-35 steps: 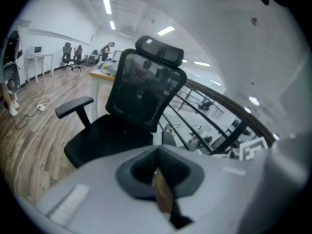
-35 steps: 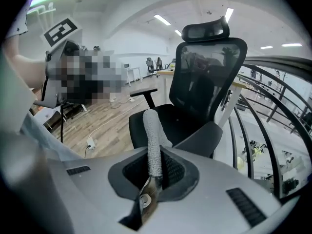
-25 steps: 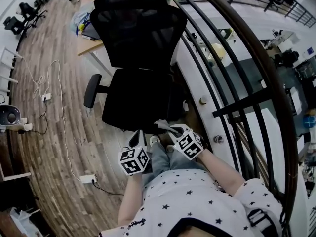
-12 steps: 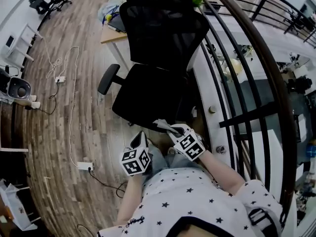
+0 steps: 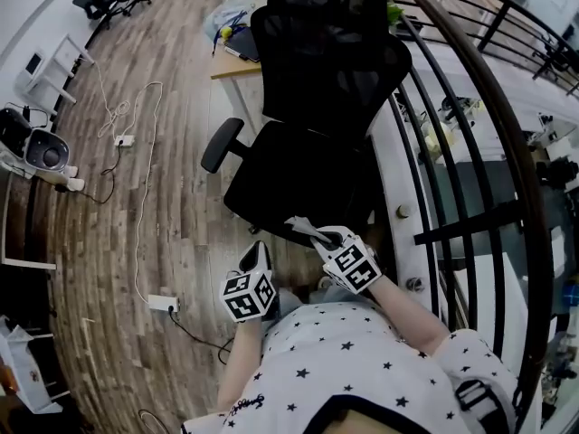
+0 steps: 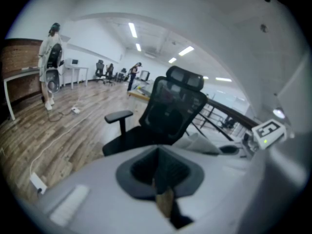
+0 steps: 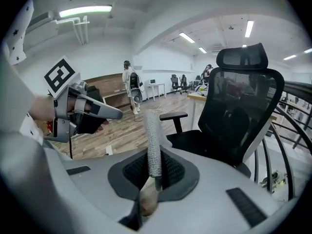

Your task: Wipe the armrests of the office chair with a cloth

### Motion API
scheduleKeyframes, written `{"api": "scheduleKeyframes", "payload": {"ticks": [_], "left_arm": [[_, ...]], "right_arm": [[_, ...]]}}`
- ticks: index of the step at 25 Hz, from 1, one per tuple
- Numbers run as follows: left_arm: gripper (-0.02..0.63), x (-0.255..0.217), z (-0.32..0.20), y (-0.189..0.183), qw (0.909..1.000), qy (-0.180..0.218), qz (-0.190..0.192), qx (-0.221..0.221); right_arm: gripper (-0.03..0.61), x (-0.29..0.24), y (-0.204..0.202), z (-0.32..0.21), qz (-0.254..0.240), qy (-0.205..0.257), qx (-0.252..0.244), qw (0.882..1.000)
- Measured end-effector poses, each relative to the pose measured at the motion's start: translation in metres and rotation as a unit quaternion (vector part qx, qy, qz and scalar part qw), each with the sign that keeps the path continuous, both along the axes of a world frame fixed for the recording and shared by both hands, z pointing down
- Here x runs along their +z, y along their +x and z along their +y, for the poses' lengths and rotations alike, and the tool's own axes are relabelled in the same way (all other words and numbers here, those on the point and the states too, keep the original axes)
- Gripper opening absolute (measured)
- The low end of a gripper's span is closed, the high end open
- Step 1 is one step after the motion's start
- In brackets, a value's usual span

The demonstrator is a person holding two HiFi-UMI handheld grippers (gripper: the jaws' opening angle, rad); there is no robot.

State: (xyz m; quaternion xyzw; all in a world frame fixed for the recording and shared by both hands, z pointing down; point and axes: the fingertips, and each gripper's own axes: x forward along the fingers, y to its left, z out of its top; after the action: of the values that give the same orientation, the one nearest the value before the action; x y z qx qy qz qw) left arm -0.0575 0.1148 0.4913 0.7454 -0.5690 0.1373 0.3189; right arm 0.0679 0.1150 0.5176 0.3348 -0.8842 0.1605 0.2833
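A black mesh office chair stands just ahead of me, its left armrest sticking out over the wood floor. My right gripper is shut on a grey cloth, held before the seat's front edge. In the right gripper view the cloth rises as a narrow folded strip from the shut jaws, with the armrest beyond it. My left gripper is shut and empty, hanging left of the cloth and short of the chair. The chair's right armrest is hidden.
A dark curved railing runs close along the chair's right side. A wooden desk stands behind the chair. White cables and a power strip lie on the floor at my left. People stand far off.
The head view has swung, so the chair now sits further right and nearer. Both grippers stay in front of my body, the cloth still clamped in the right one.
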Motion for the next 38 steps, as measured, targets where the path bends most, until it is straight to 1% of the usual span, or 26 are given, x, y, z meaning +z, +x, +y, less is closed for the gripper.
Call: {"api": "scheduleKeyframes", "payload": {"ticks": [4,13,21,27,31,34,38], "left_arm": [[0.006,-0.001,-0.015,-0.034,1.0000,0.002,0.001,0.008],[0.008,-0.004,-0.064,-0.113,0.9994,0.006,0.014,0.030],[0.008,-0.002,-0.092,-0.170,0.9980,0.003,0.022,0.058],[0.008,0.001,-0.100,-0.207,0.9963,-0.001,0.026,0.082],[0.008,0.004,-0.101,-0.223,0.9956,-0.005,0.031,0.088],[0.008,0.007,-0.101,-0.233,0.9955,-0.006,0.036,0.087],[0.008,0.012,-0.102,-0.248,0.9963,-0.011,0.047,0.072]], "right_arm": [[0.025,-0.005,-0.027,-0.017,0.000,0.005,0.017,1.000],[0.025,-0.022,-0.106,-0.050,-0.013,0.006,0.054,0.998],[0.025,-0.034,-0.162,-0.076,-0.024,0.011,0.094,0.995],[0.025,-0.039,-0.190,-0.090,-0.028,0.015,0.134,0.990],[0.025,-0.043,-0.201,-0.095,-0.022,0.019,0.149,0.988],[0.025,-0.044,-0.207,-0.097,-0.015,0.021,0.151,0.988],[0.025,-0.046,-0.218,-0.102,-0.011,0.020,0.147,0.989]]}}
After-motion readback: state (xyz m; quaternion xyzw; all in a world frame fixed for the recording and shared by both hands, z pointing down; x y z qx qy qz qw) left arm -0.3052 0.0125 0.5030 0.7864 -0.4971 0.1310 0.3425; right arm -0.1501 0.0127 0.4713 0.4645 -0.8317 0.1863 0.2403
